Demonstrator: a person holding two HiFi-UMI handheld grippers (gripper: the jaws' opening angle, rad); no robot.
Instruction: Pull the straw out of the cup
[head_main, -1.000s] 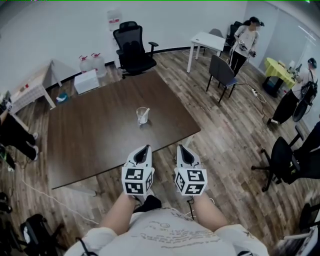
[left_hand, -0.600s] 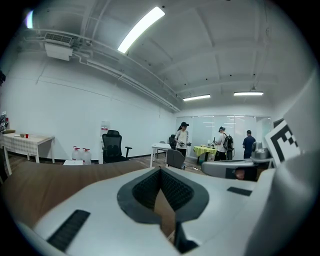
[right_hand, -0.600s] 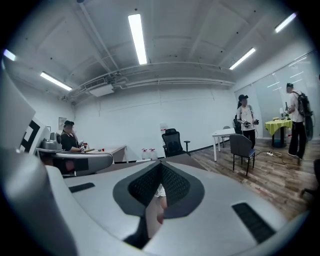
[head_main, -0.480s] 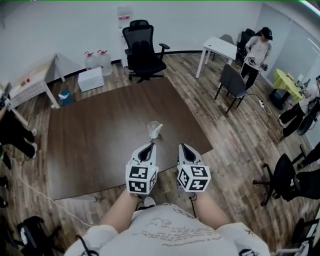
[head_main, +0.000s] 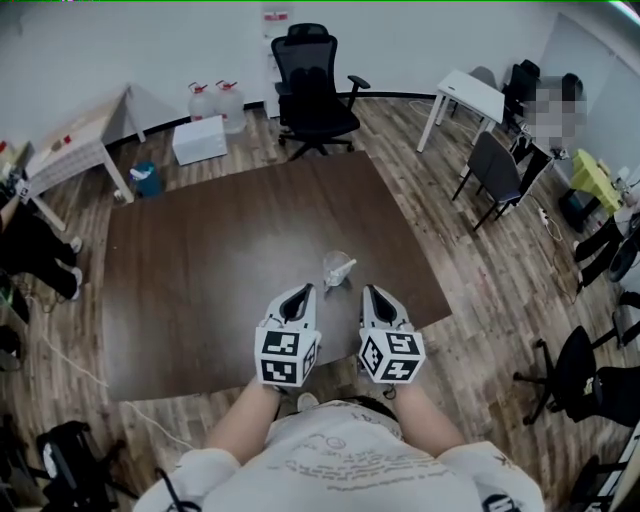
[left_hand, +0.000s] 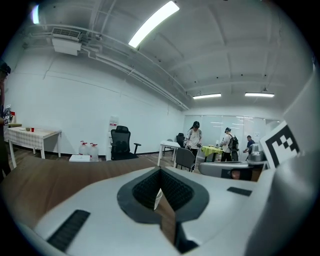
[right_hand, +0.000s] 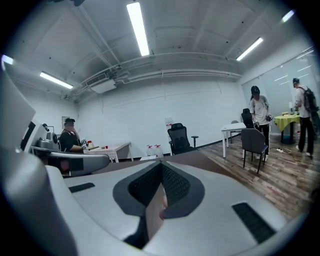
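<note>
The clear cup (head_main: 336, 267) stands upright on the dark counter (head_main: 200, 270), near its near right edge. The straw (head_main: 348, 267) leans in it, long axis slanted, its upper end tipped right. Both forearms reach forward side by side. The left gripper (head_main: 300, 291) and right gripper (head_main: 372, 291) are parallel, angled slightly down, just short of the cup. Both have their fingers (left_hand: 146, 191) closed together and empty.

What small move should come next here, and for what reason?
Probably move the left gripper and right gripper forward to the cup and open their jaws. Both are shut and empty, and the cup, straw inside, stands on the table just beyond them.
</note>
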